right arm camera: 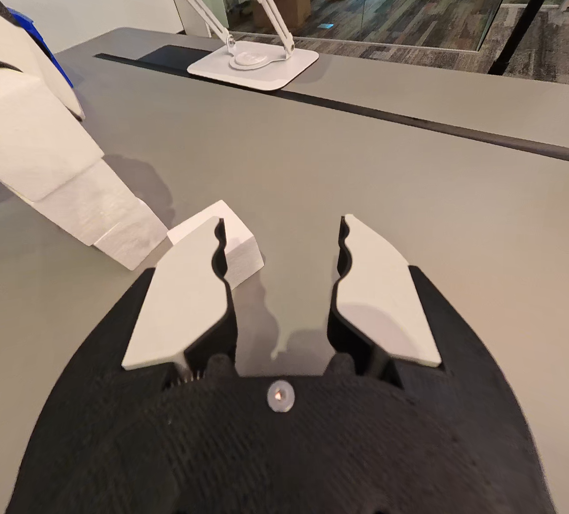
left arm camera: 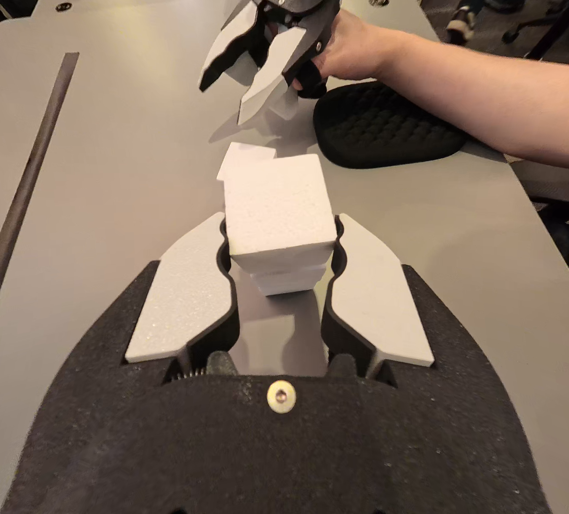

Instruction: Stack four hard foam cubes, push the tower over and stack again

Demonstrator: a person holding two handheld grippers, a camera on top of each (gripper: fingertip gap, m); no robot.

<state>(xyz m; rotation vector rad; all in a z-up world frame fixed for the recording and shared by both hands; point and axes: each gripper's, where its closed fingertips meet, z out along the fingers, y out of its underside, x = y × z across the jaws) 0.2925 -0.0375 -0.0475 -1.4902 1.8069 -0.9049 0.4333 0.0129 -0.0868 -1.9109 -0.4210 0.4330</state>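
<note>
My left gripper (left arm camera: 280, 220) is shut on the top white foam cube (left arm camera: 277, 200) of a stack. Lower cubes (left arm camera: 286, 282) of that stack show beneath it. In the right wrist view the stack (right arm camera: 92, 206) stands at the left, three cubes high, with a white left gripper finger (right arm camera: 40, 74) beside its top cube (right arm camera: 34, 145). A loose fourth cube (right arm camera: 243, 249) lies on the grey table (right arm camera: 308, 160), partly behind my right gripper's left finger; it also shows in the left wrist view (left arm camera: 246, 157). My right gripper (right arm camera: 280, 220) is open and empty, and hangs above the table beyond the stack (left arm camera: 221, 103).
A black padded cushion (left arm camera: 385, 126) lies to the right of the stack, under a person's forearm (left arm camera: 446, 80). A white stand (right arm camera: 255, 65) holding a board sits at the table's far side. A dark slot (right arm camera: 400, 120) runs across the table.
</note>
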